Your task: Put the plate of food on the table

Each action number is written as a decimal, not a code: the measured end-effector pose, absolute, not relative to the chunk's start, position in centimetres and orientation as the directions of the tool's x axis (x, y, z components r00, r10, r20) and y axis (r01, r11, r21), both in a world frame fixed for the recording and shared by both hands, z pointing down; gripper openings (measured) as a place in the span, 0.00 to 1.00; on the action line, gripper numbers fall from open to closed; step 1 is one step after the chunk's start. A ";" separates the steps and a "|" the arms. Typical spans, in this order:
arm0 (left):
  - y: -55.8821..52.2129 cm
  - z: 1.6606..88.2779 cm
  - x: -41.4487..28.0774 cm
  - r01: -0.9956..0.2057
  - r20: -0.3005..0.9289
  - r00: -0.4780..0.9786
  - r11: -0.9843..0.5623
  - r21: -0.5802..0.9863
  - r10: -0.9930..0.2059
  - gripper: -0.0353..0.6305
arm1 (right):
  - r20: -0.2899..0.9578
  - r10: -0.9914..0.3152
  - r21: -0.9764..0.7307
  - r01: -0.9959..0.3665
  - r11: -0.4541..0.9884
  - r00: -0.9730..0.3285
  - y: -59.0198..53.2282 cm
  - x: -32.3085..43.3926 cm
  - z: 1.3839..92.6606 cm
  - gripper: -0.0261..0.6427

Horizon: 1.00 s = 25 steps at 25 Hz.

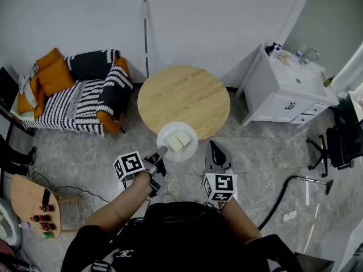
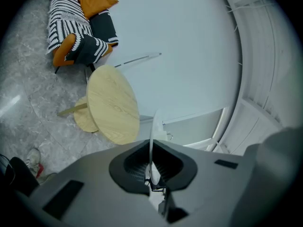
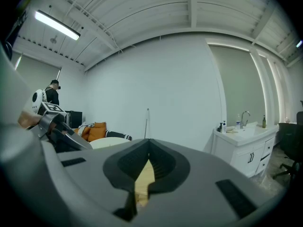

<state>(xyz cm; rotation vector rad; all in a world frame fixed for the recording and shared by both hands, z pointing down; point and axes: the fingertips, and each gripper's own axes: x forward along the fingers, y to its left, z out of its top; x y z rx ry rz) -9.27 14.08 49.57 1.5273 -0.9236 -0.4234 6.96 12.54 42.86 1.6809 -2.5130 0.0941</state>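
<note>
The left gripper (image 1: pixel 161 151) gripped the near rim of the white plate (image 1: pixel 177 127), which carried pale food blocks (image 1: pixel 178 141) over the near edge of the round wooden table (image 1: pixel 182 95) (resting or not, I could not tell). Beside that table edge, the right gripper (image 1: pixel 213 146) was closed on nothing.

left gripper (image 2: pixel 151 148), jaws closed on the rim of a white plate (image 2: pixel 154 124) seen edge-on. beyond and to its left, a round wooden table (image 2: pixel 113 105) on a grey marbled floor (image 2: pixel 28 103). upper left, a striped sofa (image 2: pixel 71 22) with orange cushions (image 2: pixel 94 1) against a pale wall (image 2: pixel 189 46). lower left, a shoe (image 2: pixel 34 157).
</note>
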 end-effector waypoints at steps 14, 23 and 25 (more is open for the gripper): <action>12.6 50.5 -13.4 -0.278 0.226 0.669 0.044 0.960 -0.708 0.08 | 0.142 -0.941 0.040 -0.948 0.317 -0.308 13.1 2.5 43.2 0.05; 12.2 50.9 -14.0 -0.277 0.227 0.667 0.047 0.960 -0.709 0.08 | 0.127 -0.948 0.055 -0.952 0.300 -0.292 12.5 2.4 42.8 0.05; 11.7 51.0 -14.3 -0.276 0.225 0.666 0.045 0.960 -0.711 0.08 | 0.124 -0.949 0.057 -0.953 0.297 -0.289 12.0 2.3 42.8 0.05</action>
